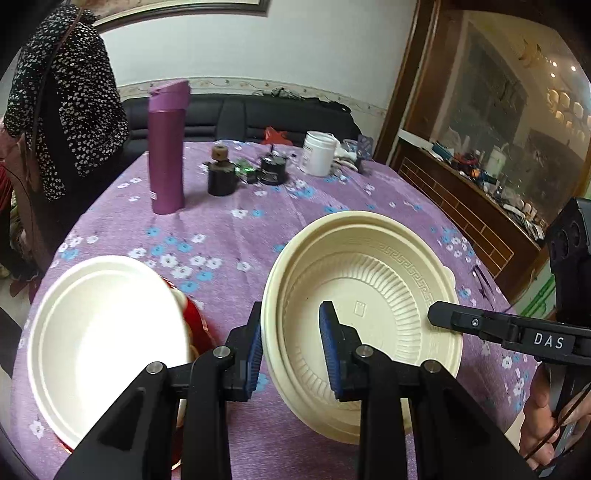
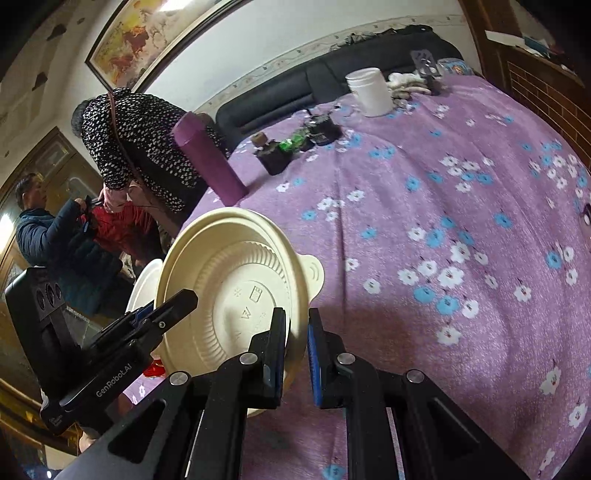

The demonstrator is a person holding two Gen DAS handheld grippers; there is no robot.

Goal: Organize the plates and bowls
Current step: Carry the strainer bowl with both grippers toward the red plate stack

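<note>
Both tongs are straddling the cream ribbed bowl's (image 1: pixel 364 295) rim, left tongs (image 1: pixel 291 354) wide apart, right tongs (image 2: pixel 297 354) narrow, so closing firmly and keeping it level is looking wise while carrying it over the white plate (image 1: pixel 107 339)

A dining room with a table under a purple floral cloth

The tablecloth (image 1: pixel 229 236) covers a table; beyond its far edge stands a dark sofa (image 1: pixel 236 112) against a pale wall (image 1: pixel 295 44) with a patterned border strip. A framed painting (image 2: pixel 147 33) hangs above, and a dark wooden cabinet (image 1: pixel 480 122) with lit glass stands right.

Bright indoor light; fisheye edges warp, perhaps blurred.
</note>
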